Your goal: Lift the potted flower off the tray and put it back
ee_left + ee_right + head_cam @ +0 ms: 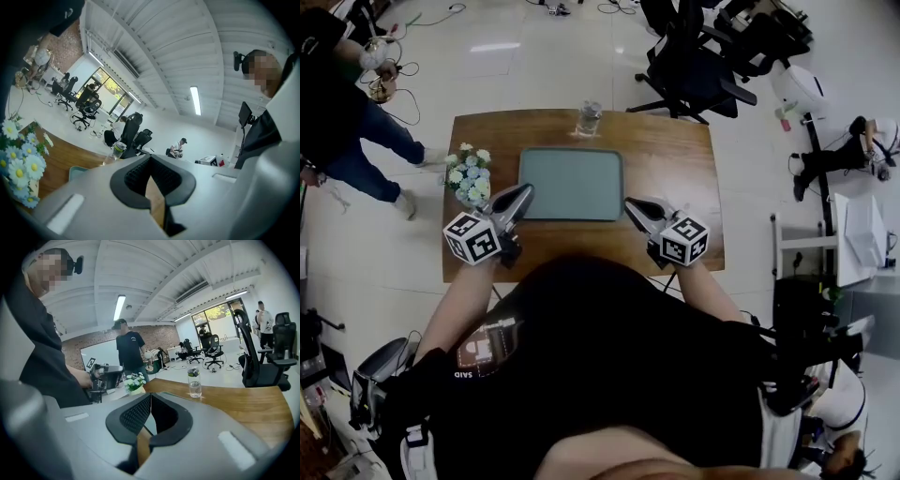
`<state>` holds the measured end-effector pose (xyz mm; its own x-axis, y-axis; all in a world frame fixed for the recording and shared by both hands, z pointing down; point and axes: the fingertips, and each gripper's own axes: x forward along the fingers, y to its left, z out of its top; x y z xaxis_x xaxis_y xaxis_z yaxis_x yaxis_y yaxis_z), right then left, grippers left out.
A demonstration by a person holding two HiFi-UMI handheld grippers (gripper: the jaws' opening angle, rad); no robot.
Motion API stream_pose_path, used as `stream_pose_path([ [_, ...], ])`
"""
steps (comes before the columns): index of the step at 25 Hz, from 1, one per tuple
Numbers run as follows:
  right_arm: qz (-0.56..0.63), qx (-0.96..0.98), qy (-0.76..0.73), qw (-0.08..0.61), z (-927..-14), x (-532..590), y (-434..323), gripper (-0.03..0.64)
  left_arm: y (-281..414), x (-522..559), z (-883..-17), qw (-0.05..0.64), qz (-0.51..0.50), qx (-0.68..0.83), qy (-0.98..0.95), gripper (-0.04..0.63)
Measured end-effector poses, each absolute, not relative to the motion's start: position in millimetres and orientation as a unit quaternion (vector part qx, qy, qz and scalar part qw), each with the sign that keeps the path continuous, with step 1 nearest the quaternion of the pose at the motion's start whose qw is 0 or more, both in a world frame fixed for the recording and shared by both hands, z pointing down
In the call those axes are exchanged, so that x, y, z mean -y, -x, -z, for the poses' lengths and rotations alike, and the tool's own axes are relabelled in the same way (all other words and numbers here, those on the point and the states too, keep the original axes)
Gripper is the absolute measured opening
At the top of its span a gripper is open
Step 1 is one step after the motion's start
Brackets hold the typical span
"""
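On the floor at the far left, a standing person [342,112] is positioned beyond the left end of the table [675,159]. The potted flower [470,176] stands upright on the bare wood at the left part of the table. It is off the tray [572,184], near the tray's left edge and not touching it. The left gripper [523,193] is located just right of the flower, with its tip at the near-left corner of the tray and its marker cube [472,238] at the near table edge. In the left gripper view, the fingers [133,176] are fully closed, pad against pad, and have hold of nothing; the white and blue blossoms appear at the left edge of that view, clear of the fingers. The tray lies flat at the centre of the table and carries no item. A clear water bottle [589,118] stands upright beyond the tray at the far table edge. The right gripper [634,204] is located at the near-right corner of the tray, well apart from the flower. In the right gripper view, its fingers [133,416] are likewise fully closed and grip nothing. Black office chairs [694,66] stand on the floor beyond the far-right corner of the table.
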<state>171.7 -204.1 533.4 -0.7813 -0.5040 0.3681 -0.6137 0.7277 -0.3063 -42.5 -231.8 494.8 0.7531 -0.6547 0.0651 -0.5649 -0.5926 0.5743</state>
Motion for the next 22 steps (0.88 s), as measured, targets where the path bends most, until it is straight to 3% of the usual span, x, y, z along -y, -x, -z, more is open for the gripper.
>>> stream_pose_path([
  [22, -0.207, 0.919, -0.308, 0.129, -528.0, 201.7, -177.0, 0.017, 45.0, 231.1, -488.2, 0.284, 0.074, 0.344, -0.892, 0.0],
])
